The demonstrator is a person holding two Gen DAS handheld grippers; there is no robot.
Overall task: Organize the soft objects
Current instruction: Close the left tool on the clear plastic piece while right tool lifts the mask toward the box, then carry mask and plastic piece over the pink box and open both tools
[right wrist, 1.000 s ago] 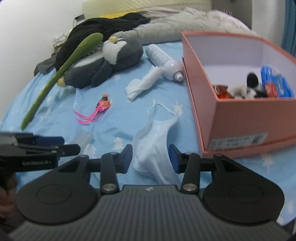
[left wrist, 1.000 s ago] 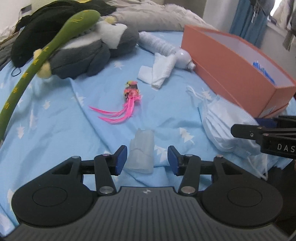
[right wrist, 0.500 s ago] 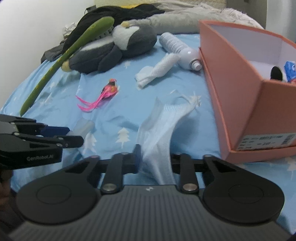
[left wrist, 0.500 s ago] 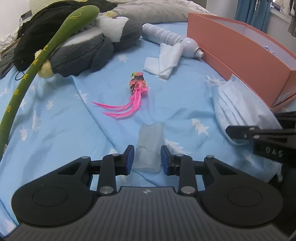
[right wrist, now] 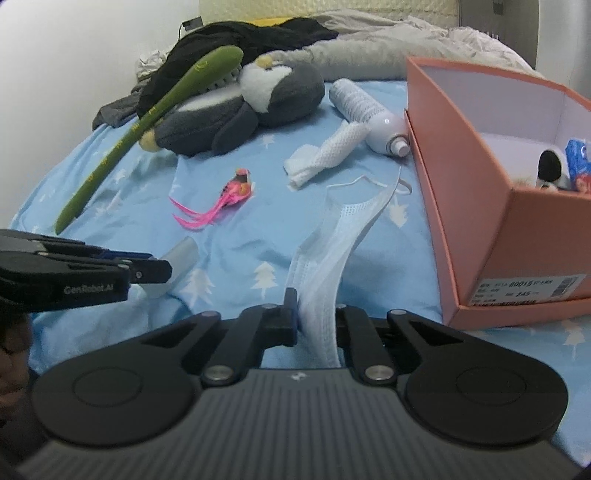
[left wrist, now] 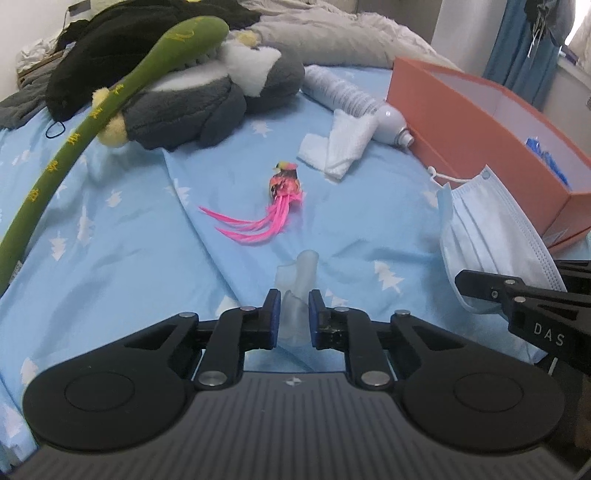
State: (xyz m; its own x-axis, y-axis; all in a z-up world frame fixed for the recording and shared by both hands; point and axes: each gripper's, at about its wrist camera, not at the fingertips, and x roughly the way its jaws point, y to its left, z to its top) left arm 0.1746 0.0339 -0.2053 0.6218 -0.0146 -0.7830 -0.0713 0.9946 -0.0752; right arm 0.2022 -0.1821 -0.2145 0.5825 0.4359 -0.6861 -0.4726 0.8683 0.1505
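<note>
My left gripper point(left wrist: 291, 314) is shut on a small translucent soft piece point(left wrist: 301, 275), which is squeezed and stands up off the blue bedsheet. My right gripper point(right wrist: 316, 317) is shut on a light blue face mask point(right wrist: 332, 254) and holds it lifted, its ear loop trailing on the sheet. The mask also shows in the left wrist view point(left wrist: 491, 229). An orange box point(right wrist: 491, 206) stands at the right with several small things inside. A pink feathered toy bird point(left wrist: 284, 184), a folded white cloth point(left wrist: 338, 147) and a grey penguin plush point(left wrist: 207, 99) lie further back.
A long green plush stick point(left wrist: 92, 122) leans over the penguin at the left. A white bottle point(left wrist: 354, 99) lies beside the box. Black clothing point(left wrist: 110, 44) and a grey blanket point(left wrist: 332, 33) pile at the back. A wall runs along the left.
Both grippers closed from open: the left onto the translucent piece, the right onto the mask. Both objects have lifted off the sheet.
</note>
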